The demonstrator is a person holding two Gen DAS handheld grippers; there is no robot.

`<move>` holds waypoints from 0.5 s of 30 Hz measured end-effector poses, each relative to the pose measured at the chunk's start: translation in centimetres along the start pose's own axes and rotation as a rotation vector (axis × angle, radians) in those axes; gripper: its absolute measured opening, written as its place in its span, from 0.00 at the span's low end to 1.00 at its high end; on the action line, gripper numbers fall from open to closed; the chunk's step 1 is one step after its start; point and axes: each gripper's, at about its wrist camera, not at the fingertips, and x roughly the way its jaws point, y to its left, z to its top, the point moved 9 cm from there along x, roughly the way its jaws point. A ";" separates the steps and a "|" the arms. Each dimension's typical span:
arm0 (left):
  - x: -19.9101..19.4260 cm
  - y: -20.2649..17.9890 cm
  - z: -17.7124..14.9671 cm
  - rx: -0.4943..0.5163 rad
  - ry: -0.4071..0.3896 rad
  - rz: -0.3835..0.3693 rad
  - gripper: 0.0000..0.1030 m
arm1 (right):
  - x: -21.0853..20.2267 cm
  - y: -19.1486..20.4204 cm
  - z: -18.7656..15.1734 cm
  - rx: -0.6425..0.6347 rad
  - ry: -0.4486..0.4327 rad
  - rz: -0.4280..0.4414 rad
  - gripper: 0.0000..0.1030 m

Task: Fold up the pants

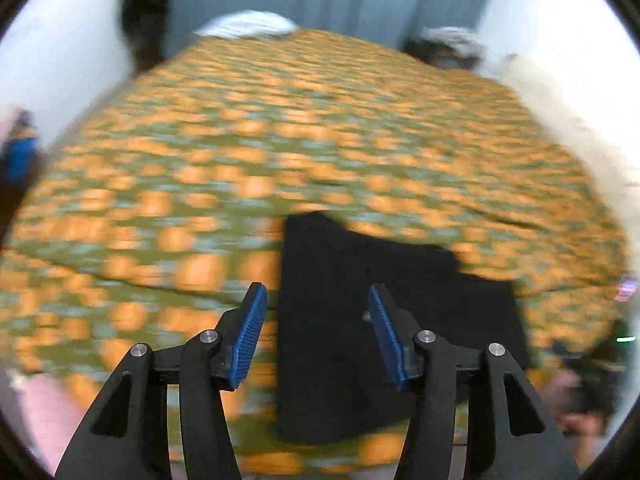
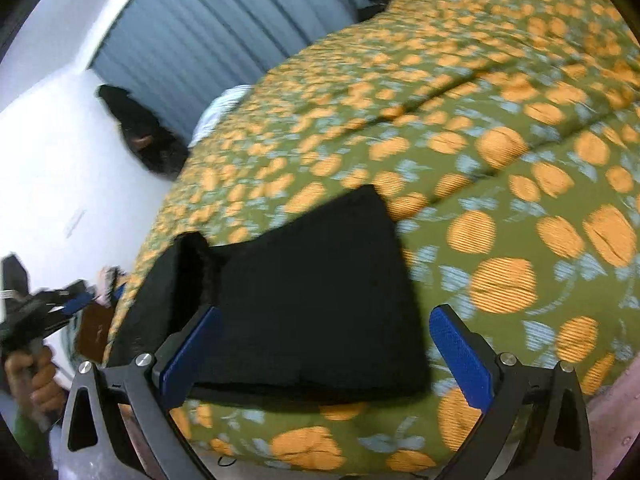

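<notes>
Left gripper (image 1: 316,300): jaws spread, nothing between the pads, held above the bed and angled down. Pants (image 1: 380,320) sit just past the fingertips, lower centre of the left wrist view, a black folded stack, stepped on its right side. Frame is motion-blurred.

Right gripper (image 2: 326,320): jaws spread wide, pads clear of the cloth. Pants (image 2: 304,300) fill the gap between its fingers, centre-bottom of the right wrist view, lying flat near the bed's near edge. One loose flap stands up at the stack's left side.

In the same view, lower left: a hand (image 2: 38,384) gripping the other gripper's handle, off the bed's edge, well apart from the pants.

Bedcover (image 2: 500,168), green with orange spots, runs to the upper right. Beyond it, a blue curtain (image 2: 200,32) in the upper left and a white wall (image 2: 52,148) on the left.
</notes>
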 end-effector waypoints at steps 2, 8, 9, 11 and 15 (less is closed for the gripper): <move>0.8 0.8 -1.7 0.007 0.011 0.048 0.42 | -0.4 2.2 0.1 -0.049 -0.012 0.048 1.00; 5.6 -3.4 -6.9 0.152 0.066 0.068 0.05 | 1.8 7.8 -1.8 -0.186 0.113 0.190 1.00; 6.4 -4.1 -7.2 0.192 0.069 0.094 0.05 | 2.5 8.4 -2.3 -0.209 0.154 0.205 1.00; 7.2 -4.6 -7.5 0.220 0.091 0.093 0.05 | 3.8 10.3 -3.7 -0.277 0.242 0.249 1.00; 7.2 -4.5 -7.4 0.195 0.096 0.063 0.06 | 5.9 13.5 -5.0 -0.411 0.313 0.313 1.00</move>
